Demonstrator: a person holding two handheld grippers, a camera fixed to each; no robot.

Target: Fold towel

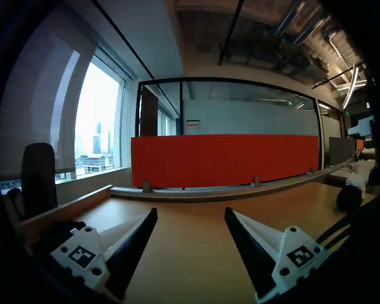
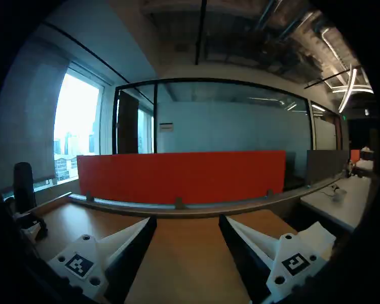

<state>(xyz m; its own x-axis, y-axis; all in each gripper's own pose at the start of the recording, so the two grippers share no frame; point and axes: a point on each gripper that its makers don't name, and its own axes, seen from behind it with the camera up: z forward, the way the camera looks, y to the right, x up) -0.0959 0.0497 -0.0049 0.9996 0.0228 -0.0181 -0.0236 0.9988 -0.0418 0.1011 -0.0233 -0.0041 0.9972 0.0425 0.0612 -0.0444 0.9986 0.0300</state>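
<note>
My left gripper [image 1: 190, 210] hovers open above a wooden desk [image 1: 190, 253], with nothing between its black-and-white fingers [image 1: 134, 243]. My right gripper [image 2: 186, 218] is also open and empty over the same kind of desk top [image 2: 190, 263]. A white crumpled thing [image 2: 319, 235] lies just past the right finger in the right gripper view; I cannot tell whether it is the towel. In the left gripper view, a white heap [image 1: 359, 177] sits at the far right edge of the desk.
An orange divider panel [image 1: 223, 159] stands along the desk's back edge, with a glass wall behind it. A black chair back [image 1: 38, 177] stands at the left by the window. A black object [image 1: 348, 197] sits at the right. A white desk [image 2: 342, 200] adjoins on the right.
</note>
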